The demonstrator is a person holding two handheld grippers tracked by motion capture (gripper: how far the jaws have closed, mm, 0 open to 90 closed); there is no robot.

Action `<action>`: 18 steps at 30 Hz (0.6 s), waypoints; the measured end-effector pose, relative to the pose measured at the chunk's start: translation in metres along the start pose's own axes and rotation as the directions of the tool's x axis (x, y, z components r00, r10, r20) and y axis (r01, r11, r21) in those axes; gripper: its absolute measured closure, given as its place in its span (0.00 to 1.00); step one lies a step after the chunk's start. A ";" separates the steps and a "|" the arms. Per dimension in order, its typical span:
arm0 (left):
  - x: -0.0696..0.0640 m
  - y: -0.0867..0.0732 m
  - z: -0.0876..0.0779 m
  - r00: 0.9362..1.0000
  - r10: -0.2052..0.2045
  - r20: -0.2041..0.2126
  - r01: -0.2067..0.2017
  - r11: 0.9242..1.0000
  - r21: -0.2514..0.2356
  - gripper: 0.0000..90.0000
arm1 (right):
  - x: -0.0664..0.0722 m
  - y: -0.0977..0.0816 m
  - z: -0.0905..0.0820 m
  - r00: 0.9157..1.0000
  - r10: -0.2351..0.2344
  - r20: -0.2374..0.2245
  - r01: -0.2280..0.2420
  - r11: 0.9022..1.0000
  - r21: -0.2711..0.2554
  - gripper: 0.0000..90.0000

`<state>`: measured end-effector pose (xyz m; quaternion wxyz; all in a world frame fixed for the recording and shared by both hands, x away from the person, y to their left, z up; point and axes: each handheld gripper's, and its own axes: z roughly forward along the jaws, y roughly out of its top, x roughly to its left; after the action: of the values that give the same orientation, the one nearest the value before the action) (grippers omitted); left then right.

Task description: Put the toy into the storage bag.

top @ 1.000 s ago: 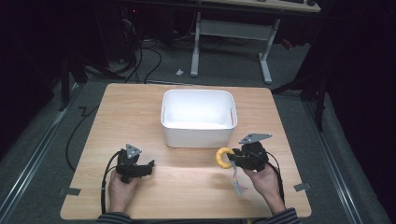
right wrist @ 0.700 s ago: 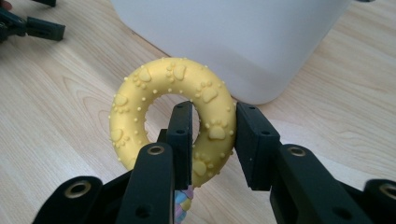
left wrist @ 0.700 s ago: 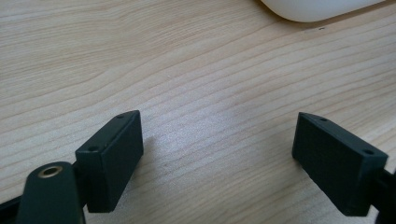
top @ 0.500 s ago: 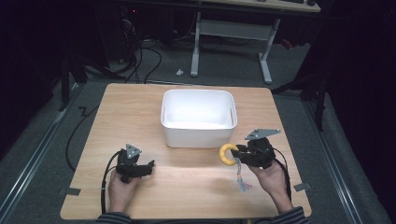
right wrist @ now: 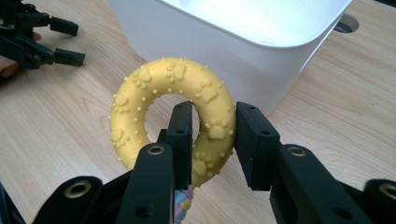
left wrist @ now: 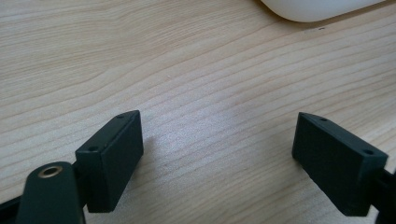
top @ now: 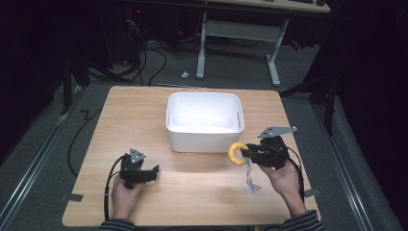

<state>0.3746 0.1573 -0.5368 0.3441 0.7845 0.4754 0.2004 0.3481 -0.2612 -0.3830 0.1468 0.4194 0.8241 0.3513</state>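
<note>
The right tool (right wrist: 212,135) is clamped on a yellow ring toy (right wrist: 173,116): one jaw passes through the hole of the ring and the other presses from outside on the same side of it. The ring toy has raised paw prints and small dots. In the high view the right tool (top: 246,153) holds the ring toy (top: 236,153) above the table (top: 144,110), and a coloured rope tail (top: 250,175) hangs down below the ring. Just beyond the ring stands the white bin (right wrist: 243,42); in the high view the bin (top: 204,120) is empty inside. The left tool (left wrist: 217,154) has its jaws wide apart with only bare wood between them. In the high view this left tool (top: 153,171) rests low on the table, well apart from the right tool.
</note>
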 end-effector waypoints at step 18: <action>0.000 0.000 0.000 1.000 -0.002 0.001 0.002 1.000 -0.001 0.19 | -0.003 0.030 -0.020 1.000 -0.029 -0.010 0.028 0.999 -0.027 0.77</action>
<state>0.3748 0.1573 -0.5368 0.3451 0.7837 0.4761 0.2000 0.3571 -0.2608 -0.3480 0.1530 0.4037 0.8260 0.3625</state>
